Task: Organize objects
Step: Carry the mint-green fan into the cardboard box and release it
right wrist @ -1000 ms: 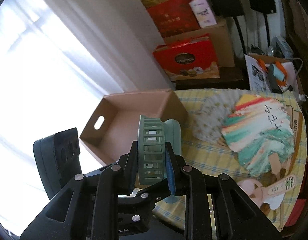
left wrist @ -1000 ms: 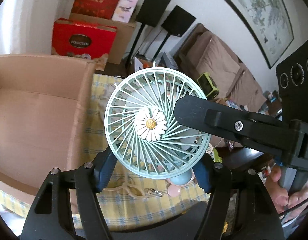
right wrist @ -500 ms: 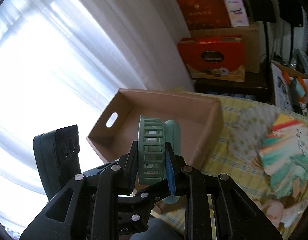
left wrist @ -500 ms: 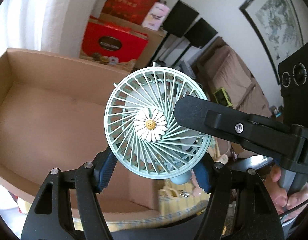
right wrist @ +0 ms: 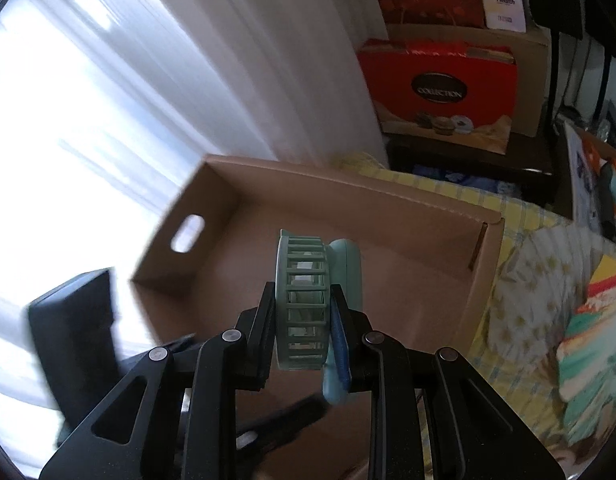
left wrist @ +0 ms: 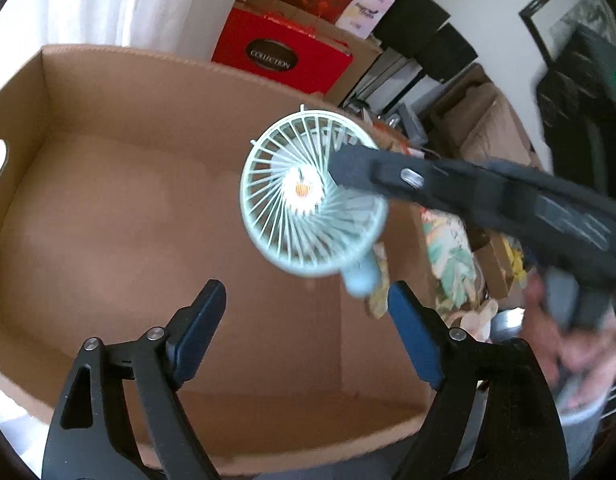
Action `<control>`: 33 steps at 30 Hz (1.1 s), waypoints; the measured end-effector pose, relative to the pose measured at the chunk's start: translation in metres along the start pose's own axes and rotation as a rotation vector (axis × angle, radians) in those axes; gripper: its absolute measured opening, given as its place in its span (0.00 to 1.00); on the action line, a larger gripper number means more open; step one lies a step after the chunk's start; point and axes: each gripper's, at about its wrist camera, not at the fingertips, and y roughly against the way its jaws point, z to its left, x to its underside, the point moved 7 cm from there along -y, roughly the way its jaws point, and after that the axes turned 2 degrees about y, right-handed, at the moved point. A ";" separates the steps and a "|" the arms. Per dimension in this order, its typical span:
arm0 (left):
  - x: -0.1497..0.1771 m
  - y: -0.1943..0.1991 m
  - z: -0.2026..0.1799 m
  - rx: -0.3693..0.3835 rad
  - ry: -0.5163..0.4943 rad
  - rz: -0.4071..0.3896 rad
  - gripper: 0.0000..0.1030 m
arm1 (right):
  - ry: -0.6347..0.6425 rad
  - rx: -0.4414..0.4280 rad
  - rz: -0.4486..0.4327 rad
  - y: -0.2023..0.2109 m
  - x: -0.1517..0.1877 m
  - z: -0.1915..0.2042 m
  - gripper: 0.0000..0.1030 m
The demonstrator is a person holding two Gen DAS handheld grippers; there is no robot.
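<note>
The left gripper [left wrist: 304,312] jaws have just been opening, empty, releasing the fan [left wrist: 312,204]; the right gripper [right wrist: 304,320], jaws narrowly clamping it, is carrying it over the cardboard box [left wrist: 108,208].

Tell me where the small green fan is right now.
The green fan is clamped edge-on in the right tongs, held above the open cardboard box. In the left wrist view it hangs just beyond the open left tongs, which no longer touch it.

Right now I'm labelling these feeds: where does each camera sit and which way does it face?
Left wrist: on the left tool, open, looking down into the cardboard box; a hand shows.
Right wrist: on the right tool, shut on the fan, facing the box.
Shared: fan, box, red gift box.
</note>
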 end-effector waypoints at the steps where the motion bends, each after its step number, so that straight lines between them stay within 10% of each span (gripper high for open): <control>1: 0.004 0.002 0.003 -0.005 -0.002 0.003 0.80 | 0.014 0.030 0.016 -0.008 -0.001 -0.004 0.24; 26: -0.013 0.075 0.078 0.028 0.176 -0.138 0.91 | 0.612 0.591 0.143 -0.088 0.028 0.018 0.23; 33: -0.015 0.068 0.081 0.018 0.187 -0.131 0.92 | 0.631 0.455 0.241 -0.094 0.050 0.032 0.37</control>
